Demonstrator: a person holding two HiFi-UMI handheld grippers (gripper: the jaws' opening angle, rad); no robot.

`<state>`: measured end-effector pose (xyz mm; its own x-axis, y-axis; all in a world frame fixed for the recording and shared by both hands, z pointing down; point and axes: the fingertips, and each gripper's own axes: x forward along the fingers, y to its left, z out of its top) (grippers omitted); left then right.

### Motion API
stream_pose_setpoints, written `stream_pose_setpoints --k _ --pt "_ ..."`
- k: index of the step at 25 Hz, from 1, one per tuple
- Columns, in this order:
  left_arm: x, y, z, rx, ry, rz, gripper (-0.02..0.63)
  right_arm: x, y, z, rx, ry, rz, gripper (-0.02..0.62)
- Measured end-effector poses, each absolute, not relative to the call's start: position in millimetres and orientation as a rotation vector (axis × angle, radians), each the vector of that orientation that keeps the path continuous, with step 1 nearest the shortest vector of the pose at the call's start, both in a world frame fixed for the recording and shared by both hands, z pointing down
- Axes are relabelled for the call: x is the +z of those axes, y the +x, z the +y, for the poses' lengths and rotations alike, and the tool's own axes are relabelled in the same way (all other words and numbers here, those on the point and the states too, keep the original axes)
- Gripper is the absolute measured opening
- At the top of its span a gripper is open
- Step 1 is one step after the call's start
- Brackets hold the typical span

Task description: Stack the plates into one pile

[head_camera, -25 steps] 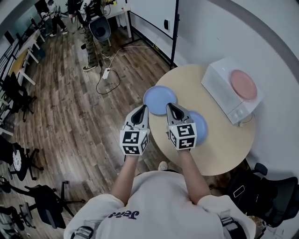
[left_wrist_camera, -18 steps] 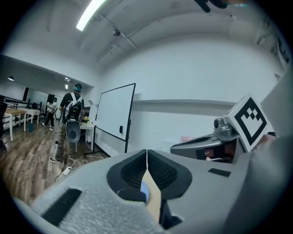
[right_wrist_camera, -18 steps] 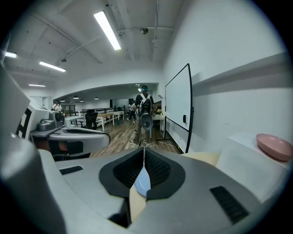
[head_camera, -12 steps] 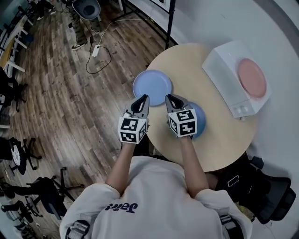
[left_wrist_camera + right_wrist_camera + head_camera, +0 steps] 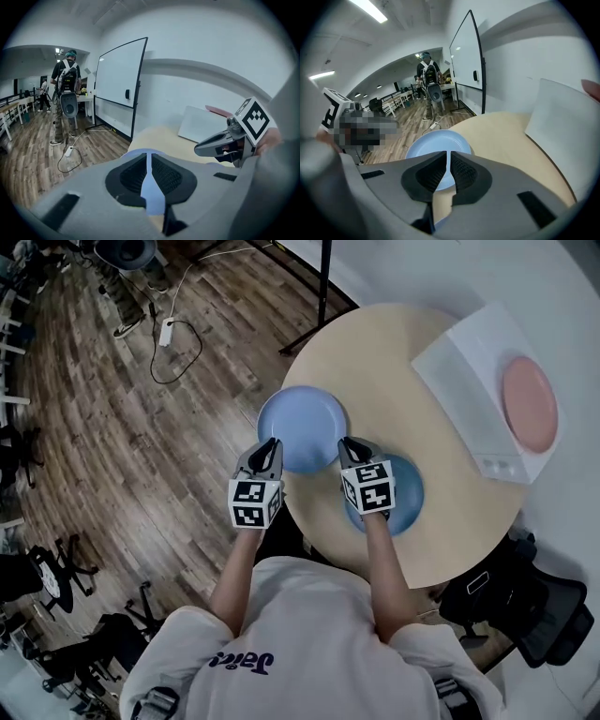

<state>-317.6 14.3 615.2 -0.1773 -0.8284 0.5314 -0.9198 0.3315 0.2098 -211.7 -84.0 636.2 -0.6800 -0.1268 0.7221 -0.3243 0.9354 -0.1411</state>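
Observation:
A light blue plate (image 5: 302, 423) lies at the left edge of the round wooden table (image 5: 394, 362). A darker blue plate (image 5: 409, 487) lies nearer me, partly hidden under my right gripper (image 5: 351, 442). A pink plate (image 5: 530, 404) rests on top of a white box (image 5: 469, 381) at the right. My left gripper (image 5: 271, 442) hangs at the light blue plate's near left rim, jaws shut and empty. The right gripper is shut and empty too, its tips at that plate's near right rim. The right gripper view shows the light blue plate (image 5: 436, 143) just ahead of the shut jaws.
A whiteboard (image 5: 119, 89) on a stand is beyond the table, with a cable and power strip (image 5: 167, 332) on the wood floor. A black office chair (image 5: 525, 615) stands at the table's near right. People (image 5: 65, 93) stand far off in the room.
Both grippers have sunk and moved forward to the light blue plate's near rim. The table now fills more of the head view. The jaws stayed shut.

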Motion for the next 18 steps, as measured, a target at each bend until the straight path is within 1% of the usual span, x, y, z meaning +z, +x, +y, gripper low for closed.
stream_pose_setpoints --k 4,5,6,7,8,10,11,13,18 --pt "654.8 -344.5 19.7 0.266 1.446 -2.003 0.021 672.3 -209.7 -101.9 0.368 0.34 -2.225 0.024" --pt "665.0 -350.7 21.9 0.277 1.425 -1.995 0.021 679.8 -210.2 -106.1 0.374 0.343 -2.208 0.035" --pt "675.4 -355.2 24.3 0.284 1.407 -1.978 0.021 686.9 -210.6 -109.6 0.381 0.347 -2.191 0.071" --pt "686.0 -358.0 26.8 0.286 1.393 -1.952 0.027 694.1 -210.8 -112.4 0.391 0.349 -2.173 0.137" --pt "696.5 -359.6 28.9 0.28 1.383 -1.918 0.055 701.4 -211.1 -114.6 0.398 0.352 -2.153 0.163" --pt "716.0 -361.3 31.5 0.251 1.37 -1.841 0.176 714.9 -213.1 -118.1 0.41 0.357 -2.119 0.163" --pt "724.3 -362.1 32.2 0.228 1.361 -1.806 0.201 720.8 -214.1 -119.2 0.417 0.36 -2.105 0.163" --pt "737.7 -364.3 32.5 0.177 1.335 -1.757 0.216 731.7 -215.0 -120.6 0.432 0.368 -2.078 0.163" --pt "762.6 -371.9 25.7 0.095 1.256 -1.707 0.218 757.7 -213.0 -126.1 0.457 0.381 -2.023 0.163"
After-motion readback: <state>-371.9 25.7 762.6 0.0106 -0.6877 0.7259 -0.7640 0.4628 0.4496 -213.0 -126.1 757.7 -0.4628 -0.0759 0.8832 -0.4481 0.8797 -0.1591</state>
